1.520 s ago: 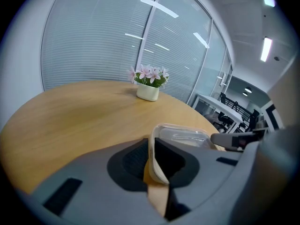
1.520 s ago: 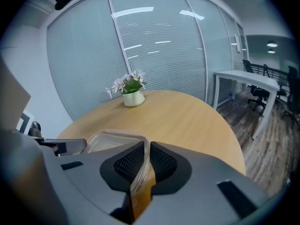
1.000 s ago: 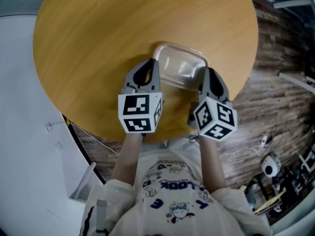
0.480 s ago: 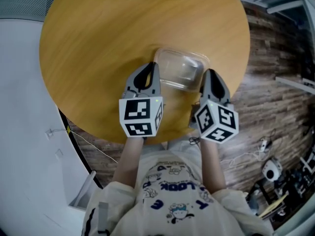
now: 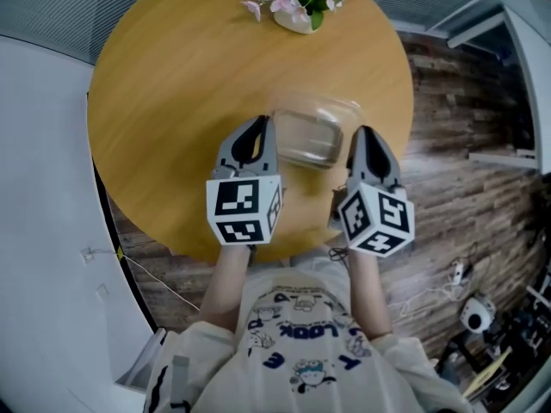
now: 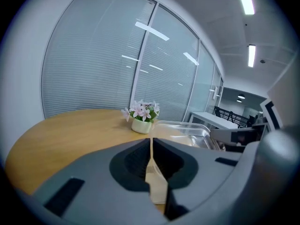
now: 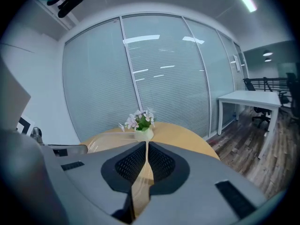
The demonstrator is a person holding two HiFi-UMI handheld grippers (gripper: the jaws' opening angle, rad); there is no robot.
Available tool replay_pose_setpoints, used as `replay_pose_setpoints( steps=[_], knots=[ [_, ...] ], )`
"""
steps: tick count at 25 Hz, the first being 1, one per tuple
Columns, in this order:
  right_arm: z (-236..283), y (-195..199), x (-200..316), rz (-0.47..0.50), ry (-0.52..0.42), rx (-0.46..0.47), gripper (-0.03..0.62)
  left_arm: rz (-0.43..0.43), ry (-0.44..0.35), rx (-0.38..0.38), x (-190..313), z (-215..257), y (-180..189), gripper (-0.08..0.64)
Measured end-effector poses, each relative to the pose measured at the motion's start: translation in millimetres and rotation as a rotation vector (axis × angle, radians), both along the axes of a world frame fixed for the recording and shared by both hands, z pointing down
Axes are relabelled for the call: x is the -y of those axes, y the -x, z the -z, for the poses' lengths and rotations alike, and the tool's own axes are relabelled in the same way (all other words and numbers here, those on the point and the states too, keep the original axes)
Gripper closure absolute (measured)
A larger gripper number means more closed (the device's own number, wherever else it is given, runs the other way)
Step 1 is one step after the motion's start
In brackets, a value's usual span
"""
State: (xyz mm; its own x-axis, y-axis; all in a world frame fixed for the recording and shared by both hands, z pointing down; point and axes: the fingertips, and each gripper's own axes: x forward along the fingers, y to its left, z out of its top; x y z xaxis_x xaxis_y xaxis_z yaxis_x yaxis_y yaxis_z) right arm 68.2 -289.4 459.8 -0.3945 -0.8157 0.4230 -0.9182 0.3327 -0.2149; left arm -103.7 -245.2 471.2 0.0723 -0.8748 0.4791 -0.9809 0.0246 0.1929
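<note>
Clear plastic container (image 5: 308, 136) was held at centre frame, over the lower part of the round wooden table (image 5: 164, 84). Left gripper (image 5: 259, 132) was pinched narrow on its left rim and right gripper (image 5: 362, 141) on the opposite rim. Opposite sides were taken, presumably for a level, balanced hold. Flower pot (image 5: 297, 7) was noted at top, well apart.
</note>
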Motion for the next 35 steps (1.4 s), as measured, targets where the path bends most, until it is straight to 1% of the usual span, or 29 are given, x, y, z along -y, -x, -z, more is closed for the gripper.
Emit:
replay_pose_setpoints(
  steps=[10, 27, 35],
  knots=[
    [69.8, 3.5, -4.0, 0.023, -0.131, 0.025, 0.574, 0.018, -0.118, 0.026, -4.5, 68.0, 3.5, 0.54],
    [160.0, 12.2, -23.4, 0.047, -0.327, 0.071, 0.573, 0.039, -0.314, 0.089, -24.6, 160.8, 11.2, 0.54],
    [184.4, 10.6, -36.3, 0.059, -0.377, 0.094, 0.572, 0.051, -0.361, 0.104, -40.1, 186.8, 9.2, 0.54]
  ],
)
